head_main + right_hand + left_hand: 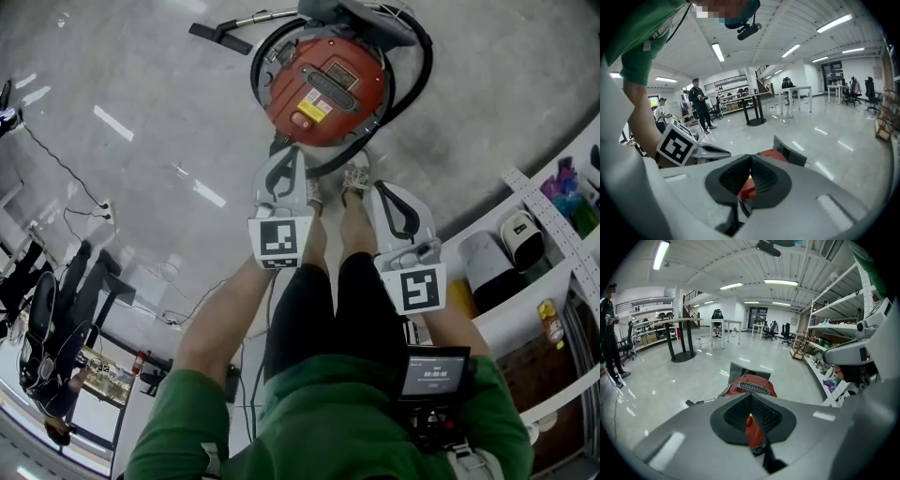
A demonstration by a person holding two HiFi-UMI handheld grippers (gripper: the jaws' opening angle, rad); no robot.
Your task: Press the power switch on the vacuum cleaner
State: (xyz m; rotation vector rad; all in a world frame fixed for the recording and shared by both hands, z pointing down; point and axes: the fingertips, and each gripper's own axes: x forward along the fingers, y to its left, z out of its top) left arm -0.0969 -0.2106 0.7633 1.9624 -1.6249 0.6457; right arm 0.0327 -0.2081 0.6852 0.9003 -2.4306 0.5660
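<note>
**Closed grippers facing the vacuum cleaner, before contact.** The left gripper and the right gripper are each holding their jaws together at the tips. Nothing is lying between them, and only the dark ribbed hollow behind the tips is showing a gap. In the head view both grippers are hovering side by side above the person's shoes, pointing forward.

The vacuum cleaner, a round red drum, is standing on the grey floor just ahead of the feet, and neither gripper is touching it. The press is therefore judged as not yet made. One closed gripper is yet to be lowered onto the lid and pushed against the switch. A small red knob beside the yellow label may be that switch, though this cannot be confirmed.

The drum is closed, so its contents are hidden, and a black hose is coiling round it. At the right, a shelf is carrying a white rounded appliance and some brightly coloured small items.
</note>
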